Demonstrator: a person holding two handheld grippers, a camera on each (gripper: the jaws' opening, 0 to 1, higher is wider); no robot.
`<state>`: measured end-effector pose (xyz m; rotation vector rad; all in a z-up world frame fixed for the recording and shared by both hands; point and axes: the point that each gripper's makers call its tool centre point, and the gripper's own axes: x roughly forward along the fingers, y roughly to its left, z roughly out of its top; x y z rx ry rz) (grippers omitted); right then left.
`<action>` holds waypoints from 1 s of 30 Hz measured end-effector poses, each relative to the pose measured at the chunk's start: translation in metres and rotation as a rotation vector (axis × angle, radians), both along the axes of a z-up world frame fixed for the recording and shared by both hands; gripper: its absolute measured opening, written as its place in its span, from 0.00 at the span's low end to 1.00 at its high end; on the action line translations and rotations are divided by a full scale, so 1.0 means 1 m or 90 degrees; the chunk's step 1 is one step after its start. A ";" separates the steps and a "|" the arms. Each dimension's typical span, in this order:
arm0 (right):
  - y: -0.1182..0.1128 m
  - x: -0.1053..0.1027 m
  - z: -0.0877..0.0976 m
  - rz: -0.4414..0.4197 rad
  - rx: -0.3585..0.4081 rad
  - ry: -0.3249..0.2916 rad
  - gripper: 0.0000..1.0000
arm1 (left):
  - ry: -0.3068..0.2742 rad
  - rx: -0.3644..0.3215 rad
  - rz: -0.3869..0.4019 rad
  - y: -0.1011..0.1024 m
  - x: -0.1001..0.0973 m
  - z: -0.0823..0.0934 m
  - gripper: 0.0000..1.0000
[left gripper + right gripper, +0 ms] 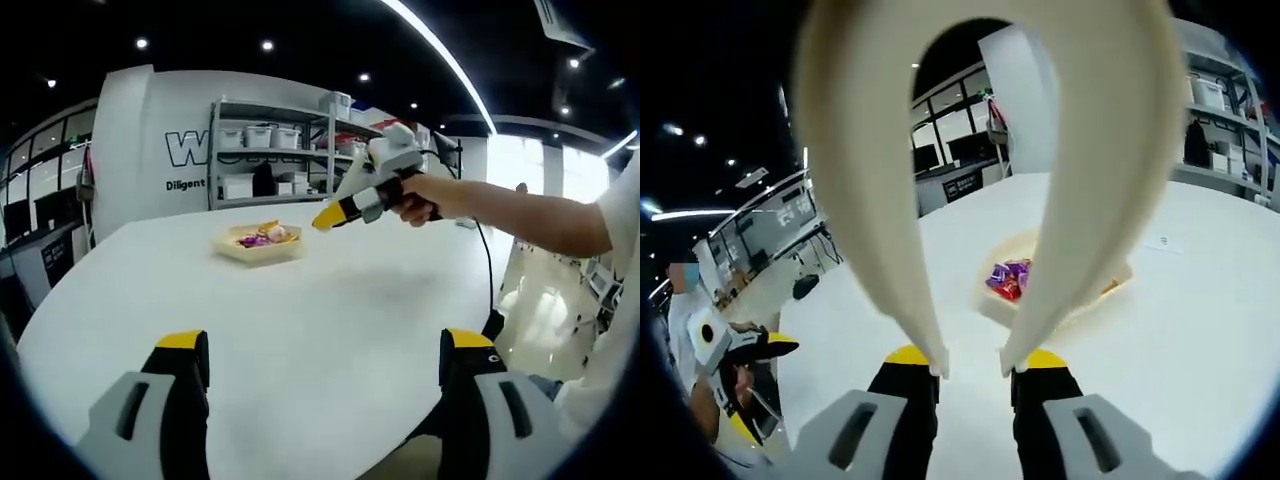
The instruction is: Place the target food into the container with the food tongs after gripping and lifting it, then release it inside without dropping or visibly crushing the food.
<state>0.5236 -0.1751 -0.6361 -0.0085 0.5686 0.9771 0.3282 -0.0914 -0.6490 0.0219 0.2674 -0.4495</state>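
Note:
My right gripper (973,358) is shut on cream food tongs (870,200). Their two arms rise from the jaw tips and join in an arch at the top of the right gripper view. Between the arms I see a shallow pale container (987,303) on the white table, with purple and red wrapped food (1008,278) in it. In the left gripper view the same container (262,254) with its food (262,236) sits mid-table, and a hand holds the right gripper (330,215) just right of and above it. My left gripper (325,345) is open with nothing between its jaws, well short of the container.
The white table (330,330) is large and rounded, with its edge near my left jaws. Shelving with white bins (270,150) stands behind it. The person's forearm (520,215) reaches in from the right. The left gripper (745,345) appears at lower left in the right gripper view.

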 end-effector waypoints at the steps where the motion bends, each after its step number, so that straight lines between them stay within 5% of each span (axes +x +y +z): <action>1: 0.000 -0.002 0.000 -0.001 0.001 0.002 0.22 | -0.001 -0.001 0.000 -0.001 0.000 0.001 0.94; 22: 0.007 -0.045 -0.003 0.040 -0.007 -0.013 0.22 | -0.004 -0.034 -0.010 -0.009 0.001 0.005 0.94; 30: 0.007 -0.051 -0.002 0.026 -0.036 -0.070 0.22 | -0.006 -0.035 -0.008 -0.008 0.003 0.008 0.94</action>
